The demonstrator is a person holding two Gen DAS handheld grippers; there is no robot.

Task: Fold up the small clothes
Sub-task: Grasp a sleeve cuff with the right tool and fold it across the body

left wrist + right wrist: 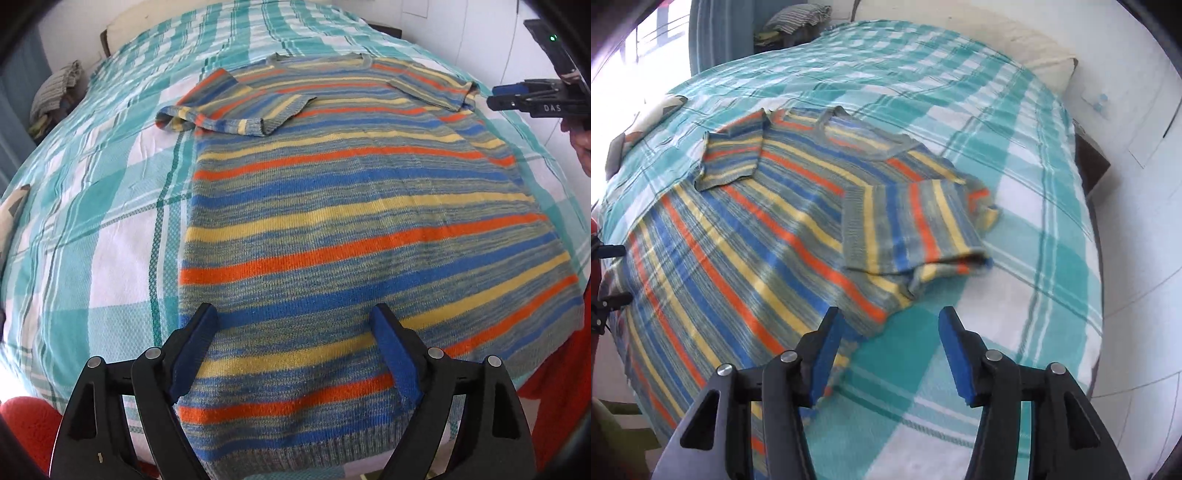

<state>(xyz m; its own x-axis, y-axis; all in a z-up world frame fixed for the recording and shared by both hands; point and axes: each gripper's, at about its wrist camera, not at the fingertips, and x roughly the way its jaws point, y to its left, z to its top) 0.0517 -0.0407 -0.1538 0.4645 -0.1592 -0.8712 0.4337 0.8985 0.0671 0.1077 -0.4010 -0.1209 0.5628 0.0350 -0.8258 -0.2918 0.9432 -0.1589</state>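
A knitted short-sleeved sweater (pixel 351 206) with blue, orange, yellow and grey stripes lies flat on the bed, hem towards me. Both sleeves lie folded in over the body: the left sleeve (pixel 236 110) and the right sleeve (pixel 908 225). My left gripper (pixel 294 312) hangs open over the sweater's lower part, near the left side of the hem, with nothing between its fingers. My right gripper (pixel 889 314) is open above the sweater's right edge (pixel 746 236) and the bed cover, and holds nothing. In the left wrist view the right gripper (pixel 495 101) shows from the side beyond the right sleeve.
A teal and white checked cover (pixel 92 221) spreads over the bed. A cream pillow (pixel 1045 55) lies at the head. A pile of striped clothes (pixel 55 92) sits beyond the far left corner. A patterned cushion (pixel 653 114) rests by the left edge. A person's red garment (pixel 29 417) shows near me.
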